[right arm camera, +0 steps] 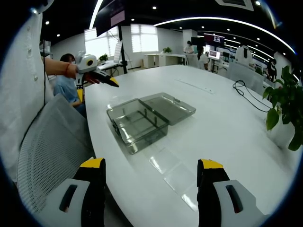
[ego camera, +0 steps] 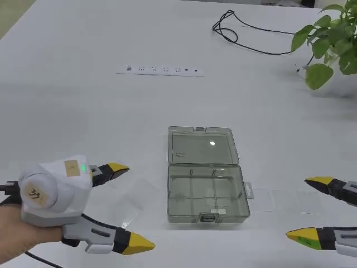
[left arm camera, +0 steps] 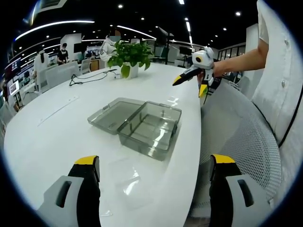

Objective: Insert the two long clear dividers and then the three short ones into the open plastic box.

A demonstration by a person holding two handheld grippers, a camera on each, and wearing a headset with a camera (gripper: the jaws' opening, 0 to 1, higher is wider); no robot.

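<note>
Open plastic box [ego camera: 223,209] sits near the front edge of the table [ego camera: 83,111], about mid-width, with its lid flopped flat toward the far side. Faint grid lines show inside it (can't tell if those are dividers or just slots). A clear sheet [left arm camera: 130,182] lies flat just left of the box, right between the wide-spread jaws of the left gripper [ego camera: 133,205], which grips nothing. A row of clear pieces [ego camera: 281,200] lies just right of the box, with the right gripper [ego camera: 302,207] at its outer end, jaws gaping too, empty. Power strip [ego camera: 162,70], cable [ego camera: 245,33] and plant [ego camera: 329,44] are toward the far edge.
</note>
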